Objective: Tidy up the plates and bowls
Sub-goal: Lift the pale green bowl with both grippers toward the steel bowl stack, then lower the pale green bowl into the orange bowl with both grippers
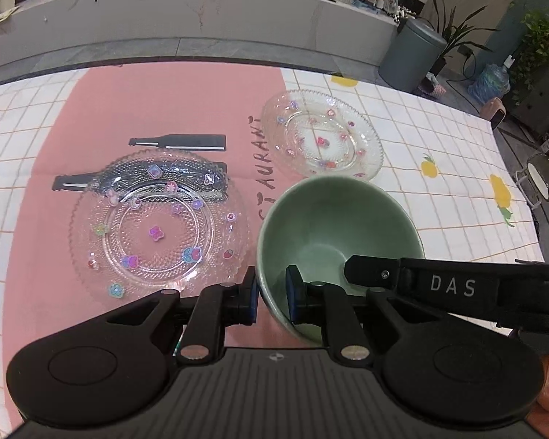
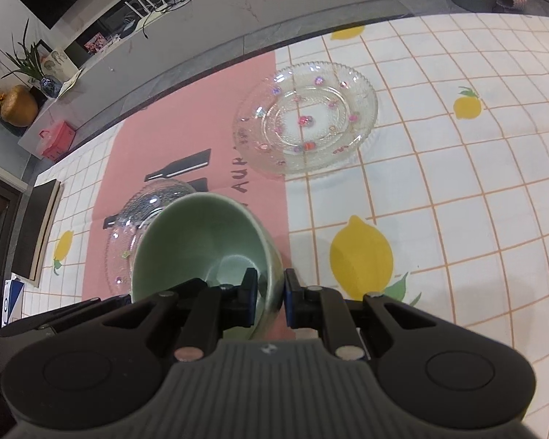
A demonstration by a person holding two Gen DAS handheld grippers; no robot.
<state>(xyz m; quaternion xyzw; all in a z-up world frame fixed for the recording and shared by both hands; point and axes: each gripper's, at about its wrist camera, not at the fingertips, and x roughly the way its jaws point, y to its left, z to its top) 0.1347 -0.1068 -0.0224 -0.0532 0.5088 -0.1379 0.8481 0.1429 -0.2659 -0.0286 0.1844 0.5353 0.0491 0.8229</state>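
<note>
Carry green bowl (image 1: pixel 333 234) level, clear of the cloth. Left gripper (image 1: pixel 271 294) clamped across near rim wall, one pad outside, one inside; right gripper (image 2: pixel 271 294) clamped likewise on the opposite rim. Probably bound for the near glass plate (image 1: pixel 157 223), just left of left gripper and partly beneath the bowl. Keep both grips matched in height to avoid tilt. Lower centred on plate well. Avoid far glass plate (image 2: pixel 305 117), ahead of right gripper on tablecloth (image 2: pixel 457 190).
</note>
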